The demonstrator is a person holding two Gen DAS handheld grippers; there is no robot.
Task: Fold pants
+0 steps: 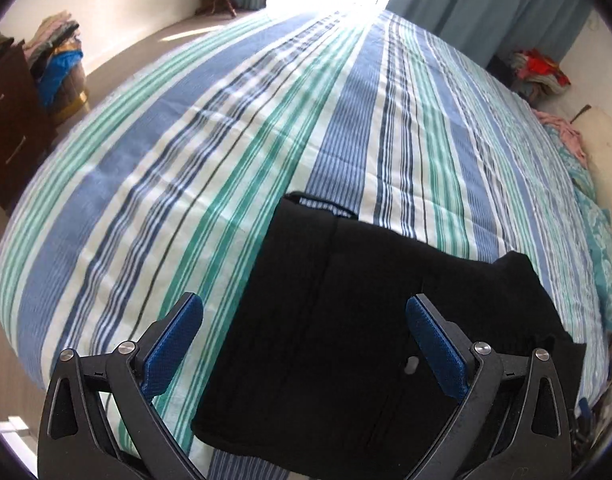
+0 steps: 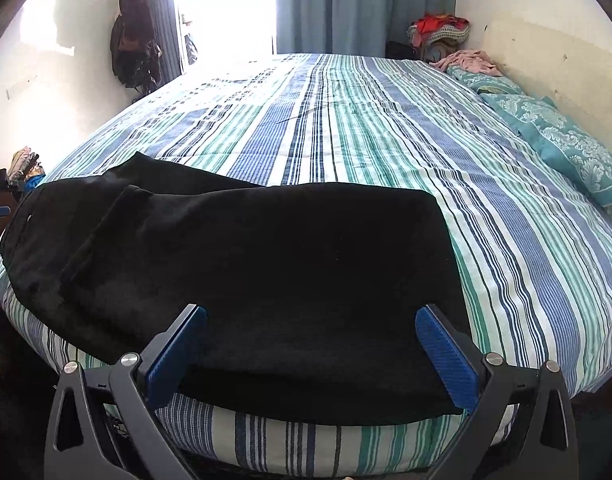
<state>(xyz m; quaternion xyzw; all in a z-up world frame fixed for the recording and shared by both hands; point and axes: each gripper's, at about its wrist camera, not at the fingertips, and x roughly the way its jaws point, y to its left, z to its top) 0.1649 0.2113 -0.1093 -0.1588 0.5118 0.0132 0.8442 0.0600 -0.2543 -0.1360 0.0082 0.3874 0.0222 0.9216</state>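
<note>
Both grippers hang over the near edge of the bed [image 2: 386,128], and the black pants [image 2: 266,260] lie flat on the striped cover right at that edge. In the right wrist view the cloth looks folded lengthwise already, one leg stacked on the other, with the waist end off to the left where a small button shows. The left wrist view looks down on that waist end, a pale label peeking out at the top.

The left gripper [image 1: 304,320] has its jaws spread wide with nothing between them, hovering above the dark cloth near its left border. The right gripper [image 2: 311,332] is the same story: jaws wide apart, holding nothing, poised over the leg end by the bed's front edge. Whether either one touches the fabric, I can't say from here.

My read: the lengthwise fold is done, and we sit between folds, lining up for the crosswise one. Next move calls for the right jaws to drop and pinch both layers at the hem, then carry that end across toward the waist, while the left side pins or lifts its end to keep the stack square. The risk is catching only the top layer, which would pull the legs apart.

A teal pillow [image 2: 566,148] rests well away at the far right.
</note>
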